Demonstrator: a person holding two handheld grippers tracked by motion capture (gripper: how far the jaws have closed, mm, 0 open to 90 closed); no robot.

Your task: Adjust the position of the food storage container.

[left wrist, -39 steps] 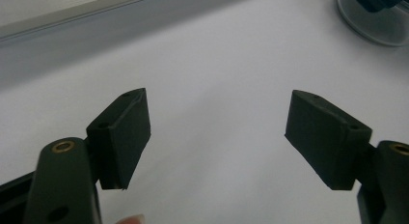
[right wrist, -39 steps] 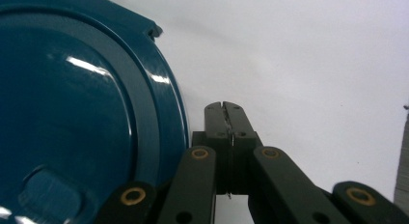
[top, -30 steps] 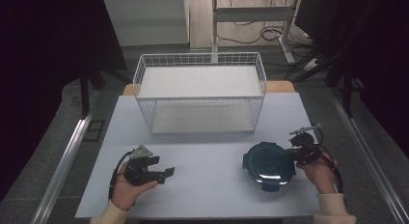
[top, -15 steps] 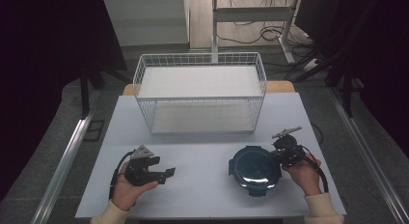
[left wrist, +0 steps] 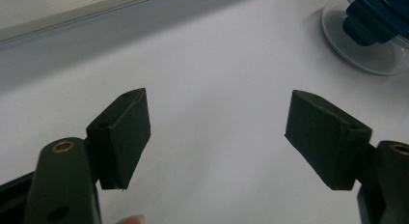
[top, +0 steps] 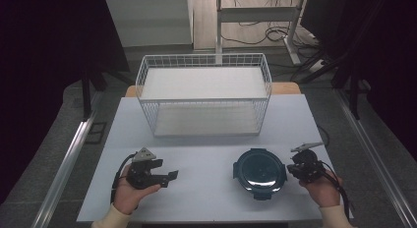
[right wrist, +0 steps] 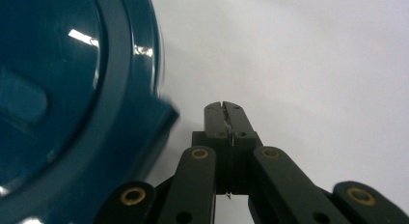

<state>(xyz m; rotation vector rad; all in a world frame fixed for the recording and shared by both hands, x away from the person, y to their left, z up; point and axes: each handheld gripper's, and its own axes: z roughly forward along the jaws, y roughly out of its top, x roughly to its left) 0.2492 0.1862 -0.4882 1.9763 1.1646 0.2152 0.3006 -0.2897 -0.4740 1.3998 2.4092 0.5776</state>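
While I am holding both hands low over the near edge of the white desk (top: 206, 139), my left tongs (top: 169, 176) are resting in my left hand (top: 129, 193) with their jaws standing apart and nothing but bare desk between the pads (left wrist: 123, 137). At the other side my right tongs (top: 291, 170) are sitting in my right hand (top: 322, 188), jaws pressed together tip to tip and gripping nothing, as the right gripper view (right wrist: 225, 110) is showing. They are lying just beside the right edge of the round container with the dark blue lid (top: 259, 172), close to one of its side latches (right wrist: 156, 125); whether they are touching it I cannot tell. That container is standing on the desk right of centre, well apart from my left tongs, and is showing in the upper right corner of the left gripper view (left wrist: 371, 21). Farther off, the white wire basket (top: 204, 98) is standing at the back of the desk.
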